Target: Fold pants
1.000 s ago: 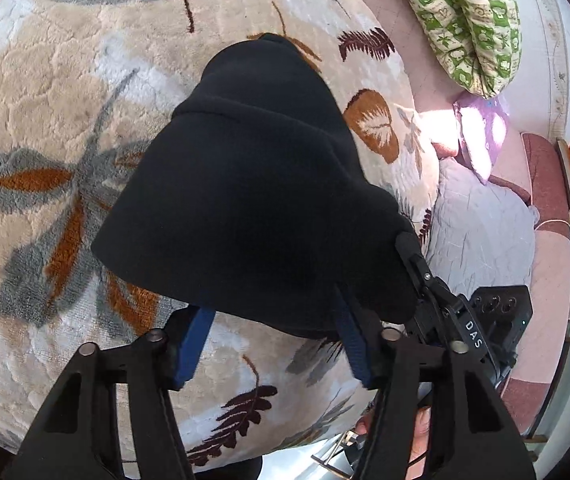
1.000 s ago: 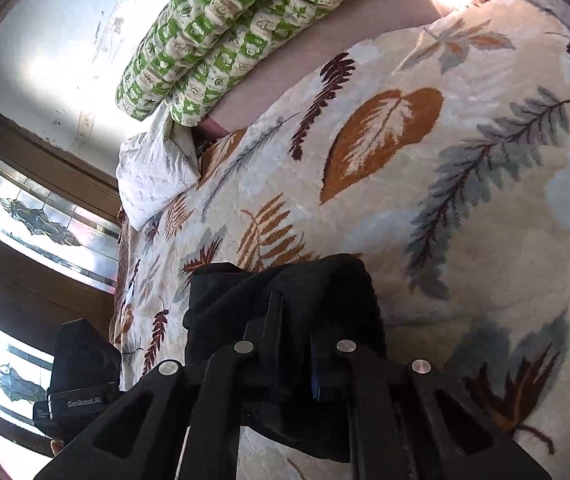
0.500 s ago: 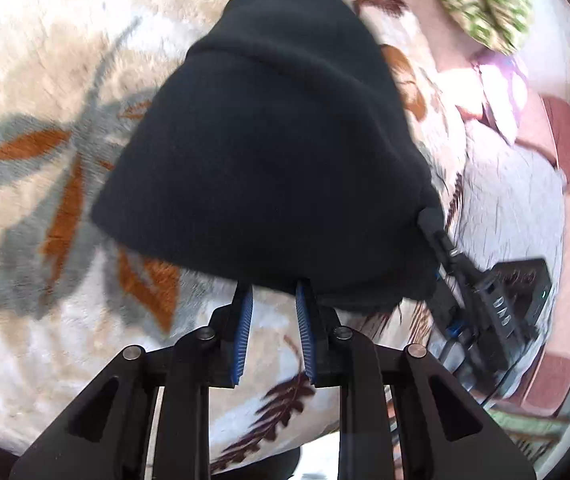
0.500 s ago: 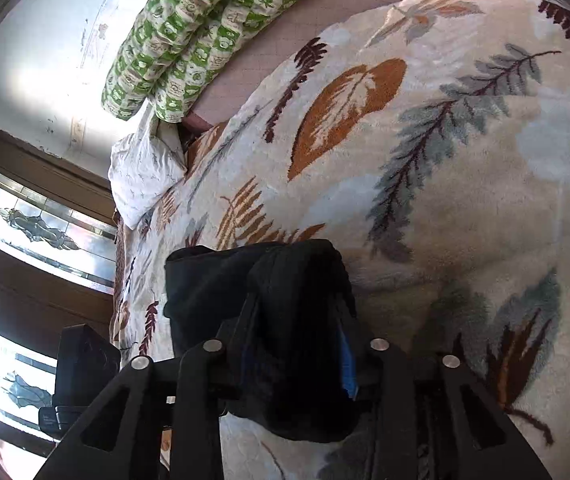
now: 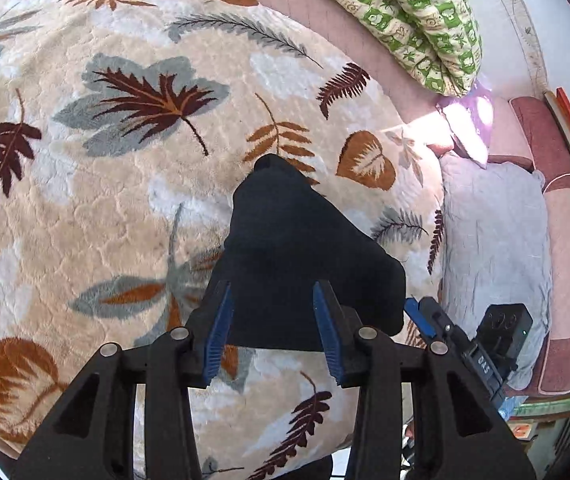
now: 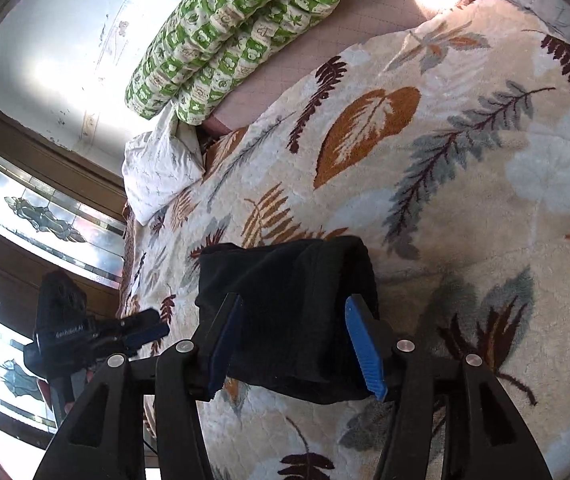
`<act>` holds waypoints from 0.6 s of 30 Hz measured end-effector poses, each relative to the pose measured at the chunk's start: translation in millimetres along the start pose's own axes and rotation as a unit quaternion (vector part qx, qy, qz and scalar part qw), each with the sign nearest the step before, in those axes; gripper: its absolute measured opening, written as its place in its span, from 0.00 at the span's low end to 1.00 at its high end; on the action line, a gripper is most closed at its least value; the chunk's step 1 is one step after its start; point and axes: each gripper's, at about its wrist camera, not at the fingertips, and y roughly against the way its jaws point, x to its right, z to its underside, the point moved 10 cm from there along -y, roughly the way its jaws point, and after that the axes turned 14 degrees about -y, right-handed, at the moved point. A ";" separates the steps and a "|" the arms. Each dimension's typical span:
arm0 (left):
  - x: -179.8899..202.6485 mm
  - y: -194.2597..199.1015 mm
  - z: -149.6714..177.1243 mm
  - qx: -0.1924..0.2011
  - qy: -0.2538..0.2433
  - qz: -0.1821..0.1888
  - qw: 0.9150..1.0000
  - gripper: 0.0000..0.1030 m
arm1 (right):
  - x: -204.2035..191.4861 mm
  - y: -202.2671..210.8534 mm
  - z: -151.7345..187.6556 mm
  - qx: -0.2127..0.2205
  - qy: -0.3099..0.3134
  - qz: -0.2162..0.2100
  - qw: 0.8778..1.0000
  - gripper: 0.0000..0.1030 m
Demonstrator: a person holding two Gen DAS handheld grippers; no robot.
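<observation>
Your pants (image 5: 301,256) are a matt black cloth, soft and slightly fuzzy like fleece, with no sheen even in the sun. Under them you have a plush blanket (image 5: 85,184), deep-piled and crinkled, its leaf pattern worked into the fluffy surface. The left claw (image 5: 273,324) and the right claw (image 6: 297,344) are matt black plastic with bright round metal screw heads; their blue pads (image 6: 361,344) are ribbed and rubbery-looking. The green-patterned quilt (image 6: 237,32) looks like smooth printed cotton, puffy with stitching. The white pillow (image 6: 157,168) is thin, creased cloth. You can see dark wood framing glossy patterned glass (image 6: 37,216).
</observation>
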 end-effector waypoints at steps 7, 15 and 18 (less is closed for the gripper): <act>3.5 -51.8 -13.3 -0.041 -0.037 -0.062 0.997 0.38 | 39.2 -18.3 13.5 0.002 0.035 0.083 0.996 0.54; -10.1 -60.7 -20.7 -0.059 -0.020 -0.033 0.997 0.38 | 46.0 -16.3 10.1 0.002 0.014 0.056 0.998 0.63; -17.6 -31.2 -29.0 -0.020 -0.034 -0.006 0.999 0.39 | 37.9 -9.8 7.3 -0.015 -0.011 0.003 1.000 0.64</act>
